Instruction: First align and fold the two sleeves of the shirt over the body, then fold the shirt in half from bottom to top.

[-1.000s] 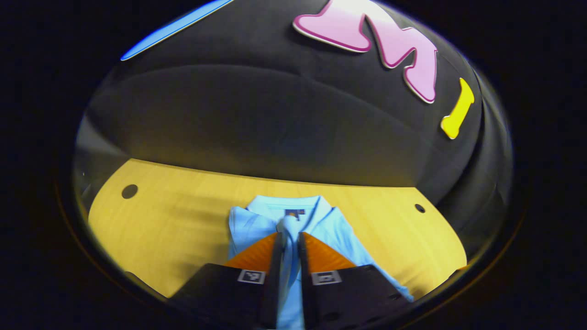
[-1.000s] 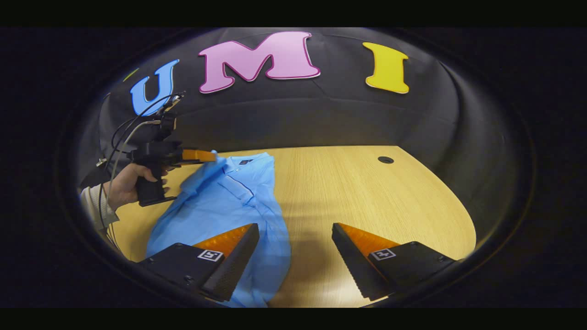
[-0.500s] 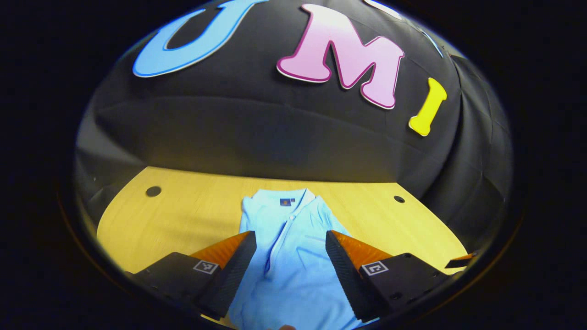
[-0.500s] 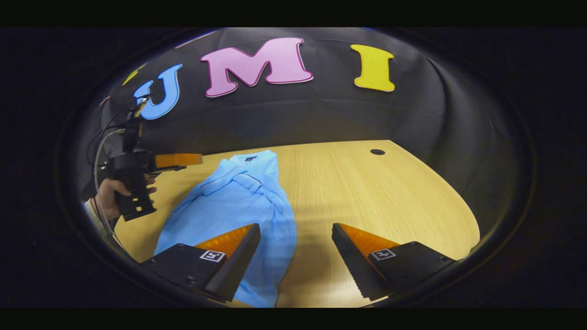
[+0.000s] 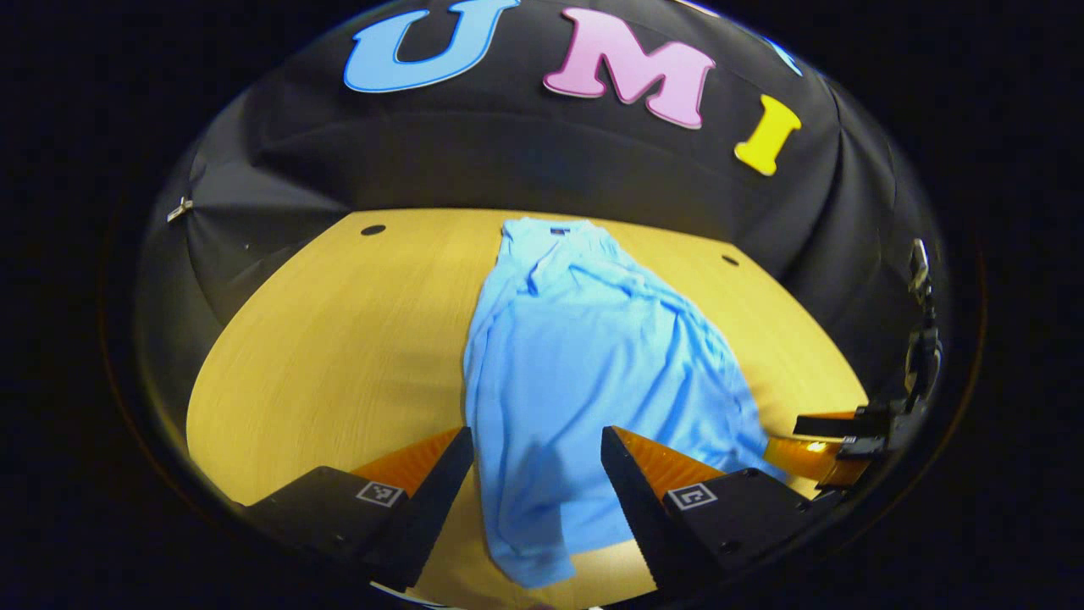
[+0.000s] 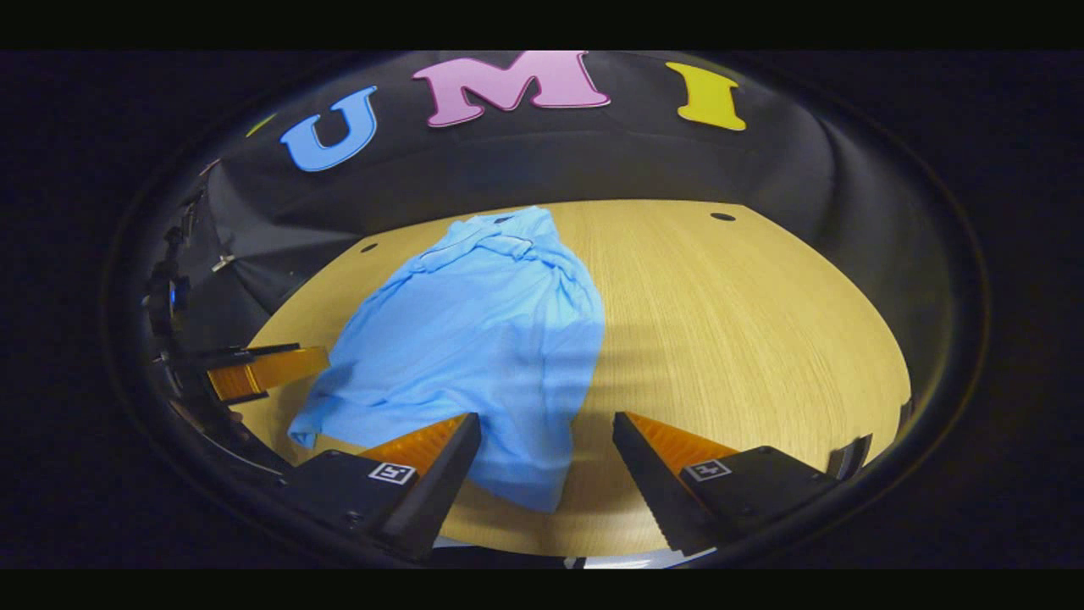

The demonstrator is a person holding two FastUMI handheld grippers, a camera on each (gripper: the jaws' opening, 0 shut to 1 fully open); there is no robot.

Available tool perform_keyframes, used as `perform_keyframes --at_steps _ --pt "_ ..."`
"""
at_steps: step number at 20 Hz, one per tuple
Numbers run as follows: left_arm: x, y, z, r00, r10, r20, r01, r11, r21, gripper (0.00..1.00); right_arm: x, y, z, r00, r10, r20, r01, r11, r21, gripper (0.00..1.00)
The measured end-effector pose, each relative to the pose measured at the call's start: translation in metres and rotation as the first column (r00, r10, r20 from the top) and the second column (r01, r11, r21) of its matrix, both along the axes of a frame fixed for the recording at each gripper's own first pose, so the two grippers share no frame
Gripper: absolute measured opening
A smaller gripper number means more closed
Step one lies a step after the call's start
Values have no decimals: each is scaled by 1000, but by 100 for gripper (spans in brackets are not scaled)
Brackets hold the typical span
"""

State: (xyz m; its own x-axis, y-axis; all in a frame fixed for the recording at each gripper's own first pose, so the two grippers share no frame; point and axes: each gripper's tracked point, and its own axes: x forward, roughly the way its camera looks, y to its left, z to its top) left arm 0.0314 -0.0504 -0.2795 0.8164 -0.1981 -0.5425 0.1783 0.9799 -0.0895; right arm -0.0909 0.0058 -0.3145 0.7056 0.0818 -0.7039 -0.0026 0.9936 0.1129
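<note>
Wooden table (image 5: 339, 339), rumpled blue shirt (image 5: 584, 356) lying flat, left gripper (image 5: 536, 474) and right gripper (image 6: 546, 462) both released, holding nothing

light wood table (image 5: 339, 339) with a couple of small round holes (image 5: 373, 230) near the back edge, black cloth wall (image 6: 762, 161) behind it.

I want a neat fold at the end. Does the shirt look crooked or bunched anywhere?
Yes. The shirt lies on the table rumpled near the collar, with creases across the upper body, and its bottom hem runs unevenly. Both hand-held grippers hover open, apart from it.
</note>
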Motion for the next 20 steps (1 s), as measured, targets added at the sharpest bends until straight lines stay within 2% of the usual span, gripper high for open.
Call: perform_keyframes --at_steps 3,6,9,10,11,13,14,15,16,18,19,20 --pt "-18 -6 -17 1000 -1 -20 2 999 33 97 -11 5 -10 1000 -2 -17 2 1000 -5 99" --pt "-29 -4 -34 997 33 -65 -30 999 43 97 -15 8 -24 999 -5 -48 5 1000 -3 98" --pt "-34 6 -50 993 66 -97 -58 995 84 97 -10 9 -23 999 29 -22 -30 999 -39 98" --pt "-31 6 -52 994 49 -100 -38 993 108 99 -11 8 -28 999 36 -41 -39 997 -72 92" --pt "-34 4 -49 995 35 -97 -23 993 117 93 -10 2 -27 998 41 -44 -46 993 -111 90" --pt "-33 -1 -50 993 19 -118 -5 993 118 91 -8 7 -29 996 59 -71 -67 991 -114 80" --pt "-32 -2 -51 991 18 -130 -3 993 115 84 -10 10 -31 993 65 -100 -75 992 -100 76" --pt "-29 -3 -50 992 11 -125 4 993 115 83 -7 12 -31 991 69 -111 -79 993 -89 65" --pt "-27 -6 -49 992 9 -122 4 994 109 68 -6 15 -30 990 78 -121 -88 993 -76 47" --pt "-29 -11 -49 992 -2 -124 15 995 102 37 -5 21 -32 984 100 -144 -108 993 -51 19" --pt "-30 -13 -49 992 -6 -125 19 994 107 28 -5 21 -32 982 107 -157 -115 992 -44 12" --pt "-30 -14 -48 992 -6 -129 20 994 109 21 -5 22 -33 978 120 -168 -128 991 -36 21"
